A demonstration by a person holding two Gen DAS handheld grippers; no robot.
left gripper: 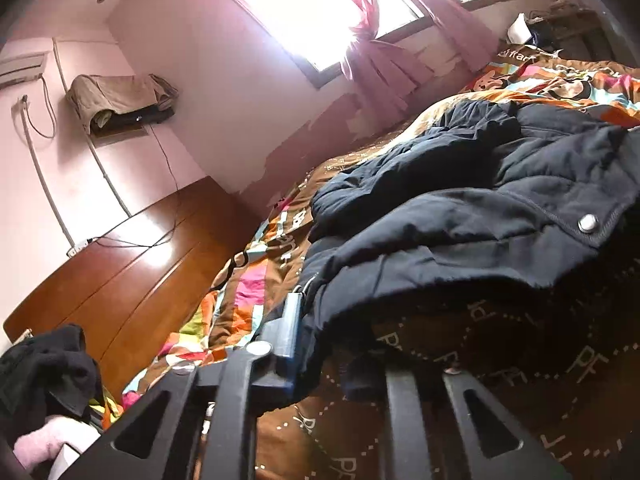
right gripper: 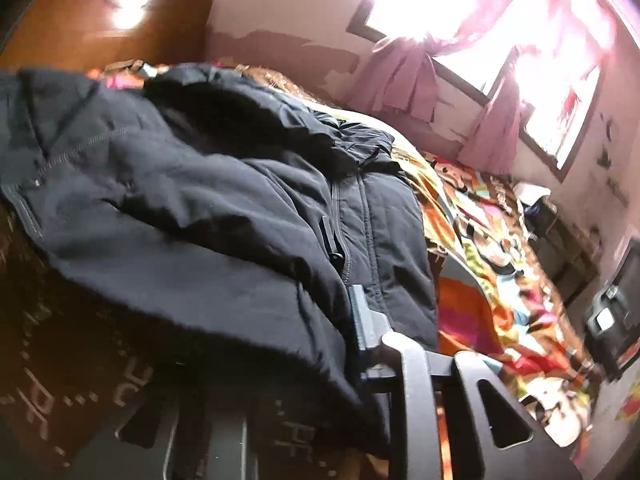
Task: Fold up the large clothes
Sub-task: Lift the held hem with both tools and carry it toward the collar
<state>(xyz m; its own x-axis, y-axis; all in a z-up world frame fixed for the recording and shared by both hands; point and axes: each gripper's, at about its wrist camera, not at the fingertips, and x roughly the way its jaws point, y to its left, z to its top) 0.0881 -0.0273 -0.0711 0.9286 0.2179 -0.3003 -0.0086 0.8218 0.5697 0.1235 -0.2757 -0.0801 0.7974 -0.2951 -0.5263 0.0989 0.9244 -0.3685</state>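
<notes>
Left gripper (left gripper: 316,340) clamped on hem of dark padded jacket (left gripper: 460,200), heaped ahead and rightward over patterned quilt (left gripper: 256,288). Right gripper (right gripper: 352,344) pinched shut on jacket (right gripper: 200,200) hem beside zipper (right gripper: 340,236), bulk ahead-left.

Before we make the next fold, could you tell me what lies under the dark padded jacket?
The dark padded jacket lies on a colourful patterned quilt, brown with dotted lettering near its hem. Whatever lies under the jacket's middle is covered and cannot be seen.
</notes>
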